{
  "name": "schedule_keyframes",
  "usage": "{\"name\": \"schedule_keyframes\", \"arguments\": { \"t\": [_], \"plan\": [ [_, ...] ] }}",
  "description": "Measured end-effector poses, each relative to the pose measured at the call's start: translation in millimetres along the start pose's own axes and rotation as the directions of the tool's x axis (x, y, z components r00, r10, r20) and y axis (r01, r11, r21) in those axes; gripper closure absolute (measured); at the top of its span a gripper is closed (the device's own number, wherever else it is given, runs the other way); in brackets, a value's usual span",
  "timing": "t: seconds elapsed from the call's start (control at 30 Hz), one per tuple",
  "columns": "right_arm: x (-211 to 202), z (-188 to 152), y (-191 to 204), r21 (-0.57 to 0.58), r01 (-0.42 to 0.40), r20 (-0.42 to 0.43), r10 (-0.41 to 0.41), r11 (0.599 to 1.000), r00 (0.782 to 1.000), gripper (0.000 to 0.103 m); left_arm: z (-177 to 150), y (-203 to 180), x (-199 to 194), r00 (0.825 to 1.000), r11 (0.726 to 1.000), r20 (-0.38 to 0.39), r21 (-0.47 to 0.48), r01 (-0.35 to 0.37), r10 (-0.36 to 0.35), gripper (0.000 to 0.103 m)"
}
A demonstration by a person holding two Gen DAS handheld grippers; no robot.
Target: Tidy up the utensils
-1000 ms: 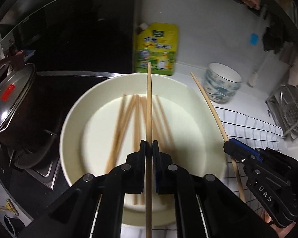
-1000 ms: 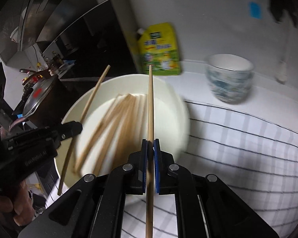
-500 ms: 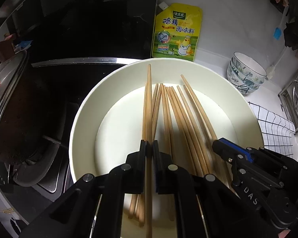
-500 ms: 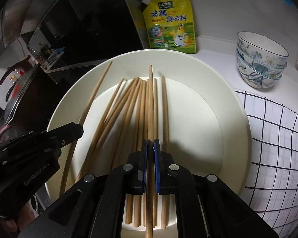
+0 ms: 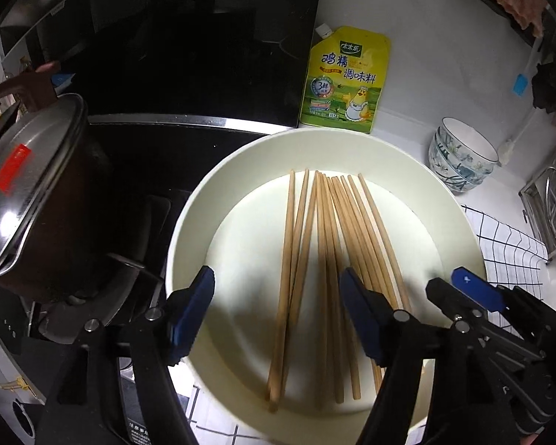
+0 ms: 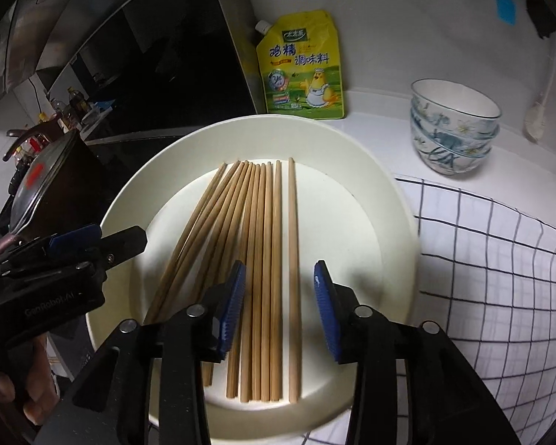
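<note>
Over the plate (image 6: 389,200) on the desk, left hand-held gripper (image 5: 278,315) and right hand-held gripper (image 6: 280,311) both gape wide, holding nothing. Chopsticks (image 6: 267,259) lie loosely fanned inside. Risk: round sticks rolling, or a fingertip nudging the pile askew.

The yellow seasoning pouch (image 6: 303,66) at the bench's back edge reads "太太乐" and "鸡精 调味料", with a "3" in its round badge; the left tongs (image 6: 103,243) body reads "GenRobot.AI"
</note>
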State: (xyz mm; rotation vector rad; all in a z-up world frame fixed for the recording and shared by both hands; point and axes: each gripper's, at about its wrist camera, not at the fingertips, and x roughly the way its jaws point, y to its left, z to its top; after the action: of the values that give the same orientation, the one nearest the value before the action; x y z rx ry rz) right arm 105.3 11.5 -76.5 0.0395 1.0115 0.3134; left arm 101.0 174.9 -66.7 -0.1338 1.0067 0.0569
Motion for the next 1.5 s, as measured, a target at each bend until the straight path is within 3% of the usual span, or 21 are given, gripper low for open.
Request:
{"name": "schedule_keyframes", "arguments": {
  "t": [0.7,0.87,1.0,1.1,1.5],
  "plan": [
    [-38.6,-11.4,5.1,0.008,0.031,0.037,-0.031,0.999,0.999,0.054,-12.8,-0.6,-36.8,0.999,1.0,0.043,0.02,-0.005,0.004,0.032],
    [-43.3,-12.5,6.5,0.007,0.046,0.039,-0.047,0.999,0.998,0.05,-16.0,0.0,-42.9,0.998,1.0,0.053,0.015,-0.014,0.013,0.022],
    [-47.0,-13.9,7.6,0.007,0.059,0.039,-0.06,0.998,0.997,0.048,-16.9,1.5,-45.3,0.998,1.0,0.054,0.009,-0.016,0.016,0.021],
    [-49.1,-14.3,7.6,0.007,0.072,0.034,-0.072,0.997,0.997,0.048,-18.0,2.5,-46.5,0.998,1.0,0.056,0.003,-0.028,0.028,0.013],
    [-58.1,-16.8,8.9,-0.001,0.084,0.043,-0.084,0.996,0.996,0.041,-20.1,6.9,-52.0,0.998,0.999,0.05,-0.011,-0.044,0.045,0.01]
  ]
}}
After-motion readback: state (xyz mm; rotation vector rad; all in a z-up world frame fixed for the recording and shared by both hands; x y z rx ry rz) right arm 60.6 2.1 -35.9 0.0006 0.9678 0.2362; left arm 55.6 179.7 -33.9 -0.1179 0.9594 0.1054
